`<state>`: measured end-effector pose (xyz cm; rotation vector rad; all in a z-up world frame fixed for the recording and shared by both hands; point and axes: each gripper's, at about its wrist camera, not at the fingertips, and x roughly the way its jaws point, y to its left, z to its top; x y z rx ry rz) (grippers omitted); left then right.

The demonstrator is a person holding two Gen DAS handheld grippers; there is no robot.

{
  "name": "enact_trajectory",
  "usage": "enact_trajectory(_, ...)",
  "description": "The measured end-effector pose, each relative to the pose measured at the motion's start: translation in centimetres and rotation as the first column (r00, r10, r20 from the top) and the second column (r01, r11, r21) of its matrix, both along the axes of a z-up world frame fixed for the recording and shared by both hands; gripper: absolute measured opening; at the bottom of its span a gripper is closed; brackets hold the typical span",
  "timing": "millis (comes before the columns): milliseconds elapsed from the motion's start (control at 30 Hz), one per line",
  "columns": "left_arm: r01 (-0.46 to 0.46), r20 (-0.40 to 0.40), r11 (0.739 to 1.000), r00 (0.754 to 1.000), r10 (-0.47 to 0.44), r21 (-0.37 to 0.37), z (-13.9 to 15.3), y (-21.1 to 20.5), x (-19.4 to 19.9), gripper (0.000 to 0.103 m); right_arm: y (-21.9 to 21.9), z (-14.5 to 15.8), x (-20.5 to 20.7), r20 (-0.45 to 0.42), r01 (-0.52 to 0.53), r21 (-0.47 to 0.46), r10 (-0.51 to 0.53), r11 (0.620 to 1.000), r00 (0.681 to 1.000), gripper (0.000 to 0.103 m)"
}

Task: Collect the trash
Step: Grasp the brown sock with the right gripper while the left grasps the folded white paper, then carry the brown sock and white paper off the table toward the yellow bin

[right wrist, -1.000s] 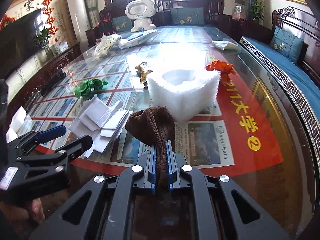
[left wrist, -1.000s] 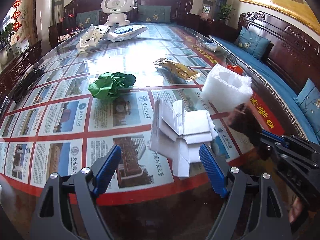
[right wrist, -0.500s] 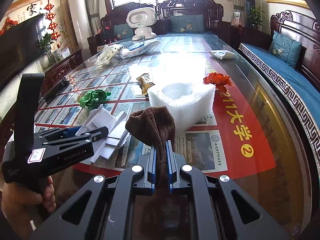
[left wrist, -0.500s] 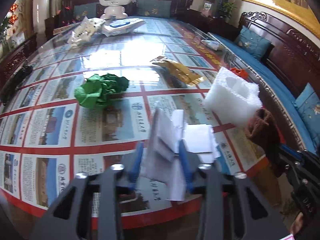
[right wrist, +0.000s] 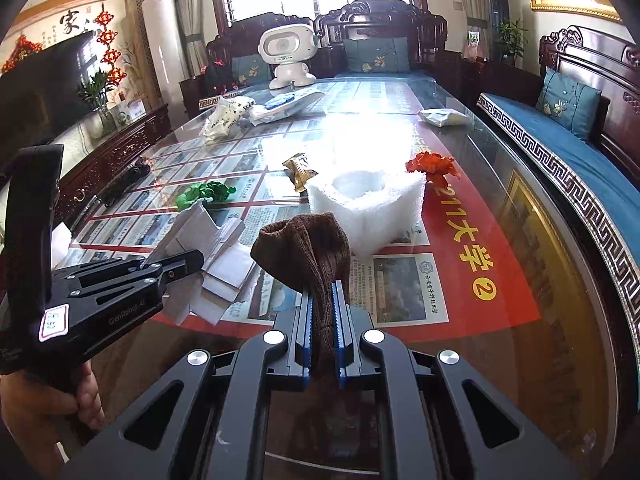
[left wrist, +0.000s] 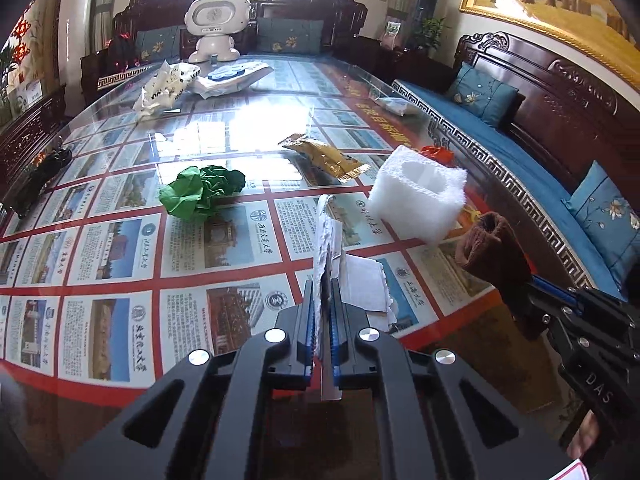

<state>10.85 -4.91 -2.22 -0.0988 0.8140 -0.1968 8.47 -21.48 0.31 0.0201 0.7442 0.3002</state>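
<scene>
Left jaws: the left gripper point(left wrist: 321, 308) is clamped on the white paper scraps point(left wrist: 332, 248); one sheet stands upright between the blue pads, the rest of the heap lies on the glass just right of them.
Right jaws: the right gripper point(right wrist: 321, 312) is pinched shut on a brown knit sock point(right wrist: 310, 248), whose open cuff flops forward over the near table edge.
Near edge: both grippers hang over the near rim of the glass-topped table point(left wrist: 120, 248), the right one close on the right of the left one.
Right of the paper: white foam block point(left wrist: 418, 196) near the right rim, with red crumpled paper point(right wrist: 432, 166) just behind it.
Far of the paper: green crumpled paper point(left wrist: 202, 192) to the left, gold wrapper point(left wrist: 326, 156) farther in; bare glass lies between them and the paper.
Far end: plastic bags point(left wrist: 168, 84) and a white robot toy point(left wrist: 216, 26), well apart from the grippers.
Change: a second ago the left jaws stood wide apart short of the paper; they have since closed on it. The right grip on the sock is unchanged.
</scene>
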Motion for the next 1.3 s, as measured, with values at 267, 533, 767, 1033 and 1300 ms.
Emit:
enact_trajectory(267,0.016,0.054,1.000,0.998,-0.017,0.010,2.6,0.3,-5.2,0.007,0.2,2.2,-4.5,0.052,-0.016,0.006,0.016,1.000,0.999,0.009)
enact_trajectory(533,0.059,0.098,0.998,0.993,-0.060,0.017,4.7,0.1,-11.8,0.007,-0.3,4.0,-10.8,0.109,-0.027,0.026,0.024,0.999,0.994,0.009)
enact_trajectory(767,0.106,0.118,0.994,0.988,-0.104,-0.007,5.5,-0.4,-17.2,0.007,-1.1,5.0,-16.7,0.153,-0.036,0.044,0.029,0.998,0.988,0.009)
enact_trajectory(1033,0.173,0.123,0.985,0.978,-0.170,-0.009,4.3,-1.4,-24.1,0.007,-1.9,3.9,-23.5,0.149,-0.059,0.014,0.056,0.998,0.987,0.009)
enact_trajectory(1300,0.243,0.038,0.970,0.970,-0.242,-0.027,0.0,-2.2,-28.7,0.007,-2.4,-1.0,-29.2,0.062,-0.037,0.014,0.036,0.999,0.997,0.009)
